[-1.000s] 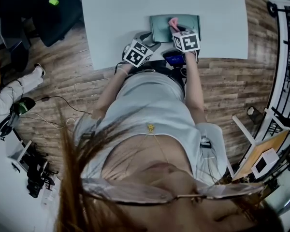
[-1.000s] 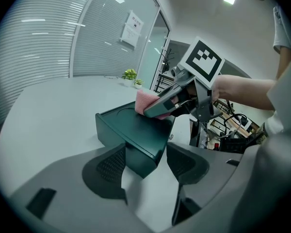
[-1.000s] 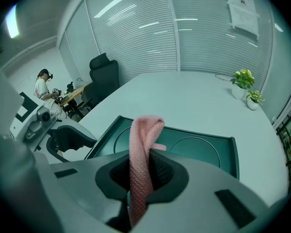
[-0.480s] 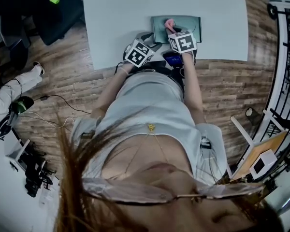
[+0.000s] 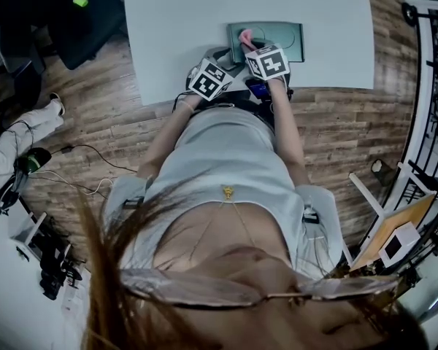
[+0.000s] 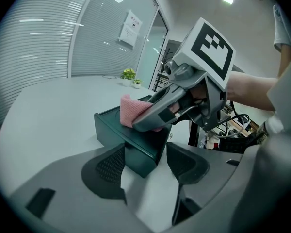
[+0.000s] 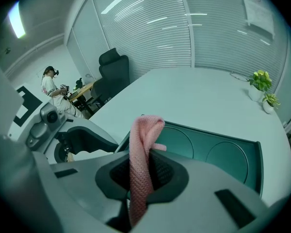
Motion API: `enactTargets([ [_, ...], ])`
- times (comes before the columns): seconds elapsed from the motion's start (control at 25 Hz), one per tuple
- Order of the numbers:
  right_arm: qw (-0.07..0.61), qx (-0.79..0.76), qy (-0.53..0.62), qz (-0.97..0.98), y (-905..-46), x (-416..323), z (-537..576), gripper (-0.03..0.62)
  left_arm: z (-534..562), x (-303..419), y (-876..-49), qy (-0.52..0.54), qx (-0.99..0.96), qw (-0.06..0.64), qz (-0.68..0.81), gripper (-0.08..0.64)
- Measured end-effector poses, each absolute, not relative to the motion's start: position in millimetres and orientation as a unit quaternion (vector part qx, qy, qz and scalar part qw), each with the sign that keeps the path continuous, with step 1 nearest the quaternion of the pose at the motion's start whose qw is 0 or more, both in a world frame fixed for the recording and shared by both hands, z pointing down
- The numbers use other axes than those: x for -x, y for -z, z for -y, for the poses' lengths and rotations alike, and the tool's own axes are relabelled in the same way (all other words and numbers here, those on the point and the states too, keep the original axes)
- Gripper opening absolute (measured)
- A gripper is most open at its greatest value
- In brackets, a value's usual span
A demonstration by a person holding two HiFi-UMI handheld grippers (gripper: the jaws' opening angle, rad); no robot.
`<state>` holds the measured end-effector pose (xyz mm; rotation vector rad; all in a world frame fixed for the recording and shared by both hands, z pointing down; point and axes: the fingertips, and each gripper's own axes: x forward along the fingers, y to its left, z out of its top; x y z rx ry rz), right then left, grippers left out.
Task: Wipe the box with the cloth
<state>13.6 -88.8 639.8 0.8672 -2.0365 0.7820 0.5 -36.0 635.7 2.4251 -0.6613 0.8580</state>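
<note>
Leftward goes the right gripper [image 7: 144,174] since a second ago. It has carried the pink cloth [image 5: 244,36] from about the middle of the box [image 5: 283,35] toward the box's left end, while the left gripper [image 6: 146,164] has kept its place.

At the far left of the head view, dark wooden floor [image 5: 95,115] borders the pale table [image 5: 175,20]. The left gripper reaches in over the table's near edge, and its marker cube [image 5: 209,79] sits just left of the right one [image 5: 268,62]. Its jaws straddle the near left corner of the box. In the left gripper view the ribbed pads [image 6: 111,166] lie against both faces of that corner, clamping it.

The box is dark green, low and rectangular. It rests flat on the table near the front edge, and its top shows two shallow round recesses.

The right gripper is clenched on the cloth. The knitted strip is pinched between the two pads and stands up past the fingertips, with its folded end drooping over the left part of the box top. From the left gripper view, the cloth presses onto the rim of the box under the right gripper's jaws.

To the right, two small potted plants [image 7: 261,84] stand on the table's far edge, well apart from the box.
</note>
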Motion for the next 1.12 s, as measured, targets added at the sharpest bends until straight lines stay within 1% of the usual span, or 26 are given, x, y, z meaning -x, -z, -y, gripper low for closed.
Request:
enactTargets([
  [0.36,0.394,-0.332,-0.301,0.802,-639,-6,88,0.041,37,0,-636,-0.318,-0.885,0.242,0.238,0.268],
  [0.56,0.377,-0.317,-0.315,0.811,-634,6,80,0.041,36,0,-635,-0.314,-0.886,0.244,0.24,0.268],
  [0.72,0.371,-0.324,-0.305,0.815,-630,8,80,0.041,36,1,-634,-0.31,-0.887,0.244,0.241,0.268],
  [0.92,0.334,-0.365,-0.309,0.813,-612,-28,90,0.041,37,0,-630,-0.31,-0.888,0.231,0.247,0.268],
  [1.12,0.333,-0.403,-0.309,0.794,-610,-77,90,0.041,32,1,-631,-0.318,-0.891,0.216,0.243,0.278],
])
